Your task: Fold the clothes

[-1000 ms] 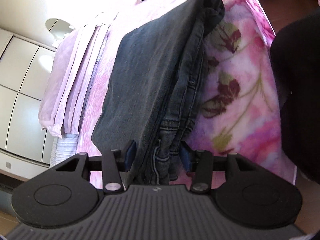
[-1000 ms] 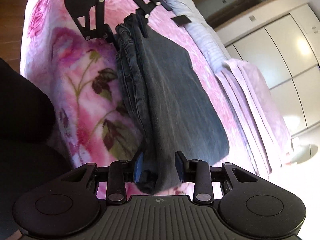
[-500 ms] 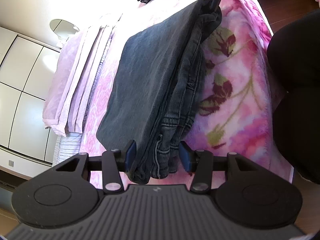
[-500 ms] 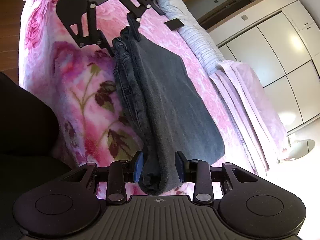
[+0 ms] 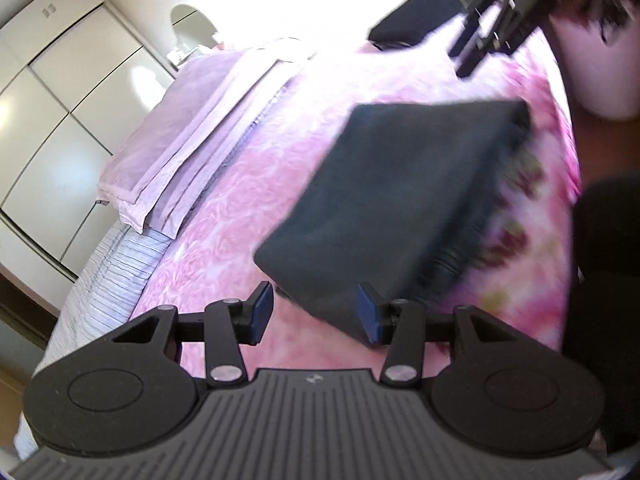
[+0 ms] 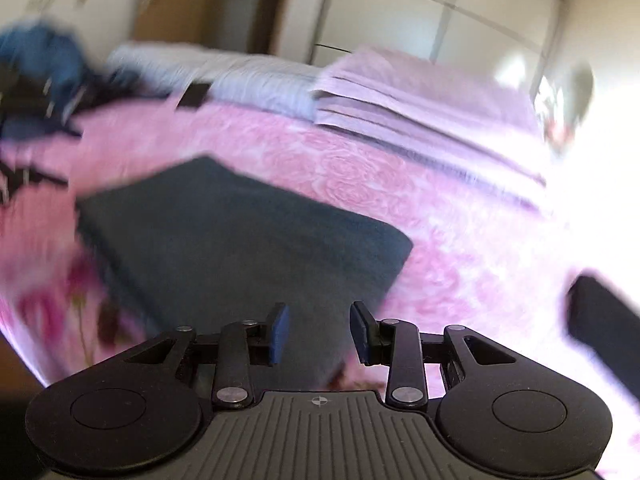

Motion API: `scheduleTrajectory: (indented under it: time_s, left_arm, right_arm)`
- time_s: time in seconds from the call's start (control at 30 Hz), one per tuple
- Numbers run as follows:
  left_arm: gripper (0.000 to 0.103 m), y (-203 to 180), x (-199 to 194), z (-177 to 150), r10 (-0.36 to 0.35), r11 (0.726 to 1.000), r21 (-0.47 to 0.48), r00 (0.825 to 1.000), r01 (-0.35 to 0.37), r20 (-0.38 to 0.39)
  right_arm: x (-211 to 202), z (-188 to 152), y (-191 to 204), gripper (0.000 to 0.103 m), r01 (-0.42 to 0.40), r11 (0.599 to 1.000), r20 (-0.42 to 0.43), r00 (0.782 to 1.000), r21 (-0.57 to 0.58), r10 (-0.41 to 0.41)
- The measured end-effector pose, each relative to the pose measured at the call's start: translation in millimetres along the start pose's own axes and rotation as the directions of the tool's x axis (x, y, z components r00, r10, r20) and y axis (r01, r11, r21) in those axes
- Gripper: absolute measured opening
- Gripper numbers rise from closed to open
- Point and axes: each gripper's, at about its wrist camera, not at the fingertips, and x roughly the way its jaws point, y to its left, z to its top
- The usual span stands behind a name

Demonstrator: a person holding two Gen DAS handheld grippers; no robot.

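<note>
Now the folded jeans (image 5: pixel 404 208) lie flat on the pink bed (image 5: pixel 248 216), a dark slab near the flowered edge of the blanket, with a stack of lilac bedding (image 5: pixel 192 136) well apart toward the wardrobe side.

What could go wrong, as I judge it: the folded bundle looks thick along one side, where the seams and waistband pile up, and it could slump or spring open on a soft blanket if either gripper brushes it in passing. Both views are smeared with motion, so any clip of a corner would come from speed, not aim. A further heap of blue clothing (image 6: pixel 44 64) sits at the far end of the bed, and dragging the next piece across could rumple the finished one.

The left gripper (image 5: pixel 316 312) stands partly open, its fingers (image 5: pixel 262 310) apart with nothing clamped; one corner of the jeans shows between and behind them, but the pads do not press on it. The right gripper (image 6: pixel 319 330) is likewise partly open and empty, its fingers (image 6: pixel 280 330) hanging over the near end of the jeans without, as far as I can see, touching the cloth
</note>
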Motion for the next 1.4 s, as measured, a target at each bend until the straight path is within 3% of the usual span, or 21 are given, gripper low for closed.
scheduleTrajectory:
  time_s: [0.13, 0.37, 0.53, 0.6, 0.7, 0.77, 0.83, 1.03, 1.13, 1.2, 1.3, 1.4]
  left_arm:
    - [0.043, 30.6, 40.0, 19.2, -0.051, 0.996, -0.072, 0.999, 0.051, 0.001]
    - [0.042, 47.1, 134.3, 21.9, -0.164, 0.97, -0.19, 0.985, 0.152, -0.049]
    - [0.042, 54.5, 158.4, 4.5, -0.213, 0.934, -0.297, 0.977, 0.198, -0.021]
    - [0.043, 56.9, 159.3, 0.5, -0.22, 0.923, -0.325, 0.975, 0.205, -0.009]
    - [0.043, 54.7, 153.6, 2.6, -0.205, 0.93, -0.316, 0.979, 0.189, -0.018]
    - [0.042, 53.2, 148.1, 6.2, -0.188, 0.937, -0.305, 0.981, 0.169, -0.034]
    - [0.038, 50.7, 136.5, 8.8, -0.177, 0.943, -0.294, 0.983, 0.157, -0.042]
    - [0.038, 38.7, 70.5, -3.0, -0.244, 0.905, -0.35, 0.969, 0.243, 0.044]
    - [0.039, 13.5, 58.7, -17.0, -0.27, 0.91, -0.323, 0.963, 0.259, 0.01]
    - [0.039, -0.2, 56.5, -26.9, -0.235, 0.92, -0.319, 0.972, 0.23, 0.024]
    - [0.039, 2.3, 55.9, -30.0, -0.217, 0.898, -0.387, 0.976, 0.211, 0.027]
    - [0.039, -3.3, 54.5, -29.4, -0.189, 0.914, -0.361, 0.982, 0.186, 0.025]
  right_arm:
    - [33.5, 27.5, -28.2, 0.034, -0.073, 0.986, -0.008, 0.997, 0.149, 0.076]
    - [130.1, 64.2, -104.4, 0.034, -0.1, 0.941, -0.09, 0.987, 0.322, 0.136]
    - [197.5, 57.3, -126.9, 0.033, -0.117, 0.938, -0.184, 0.965, 0.327, 0.185]
    - [197.5, 58.1, -131.0, 0.033, -0.129, 0.939, -0.168, 0.967, 0.32, 0.191]
    - [180.8, 63.1, -127.0, 0.034, -0.112, 0.953, -0.153, 0.975, 0.281, 0.16]
    - [152.4, 65.0, -115.4, 0.034, -0.113, 0.959, -0.104, 0.984, 0.261, 0.144]
    - [116.8, 61.3, -97.9, 0.034, -0.168, 0.953, -0.043, 0.982, 0.253, 0.185]
    - [32.2, 11.2, -41.3, 0.034, -0.243, 0.947, -0.017, 0.967, 0.21, 0.252]
    - [32.0, -23.1, -25.1, 0.034, -0.224, 0.949, -0.085, 0.965, 0.223, 0.248]
    - [33.4, -39.3, -17.9, 0.034, -0.215, 0.956, -0.077, 0.969, 0.201, 0.235]
    - [27.4, -26.5, -10.4, 0.034, -0.184, 0.963, -0.088, 0.975, 0.196, 0.204]
    - [21.2, -21.8, 0.5, 0.034, -0.203, 0.963, -0.071, 0.973, 0.18, 0.218]
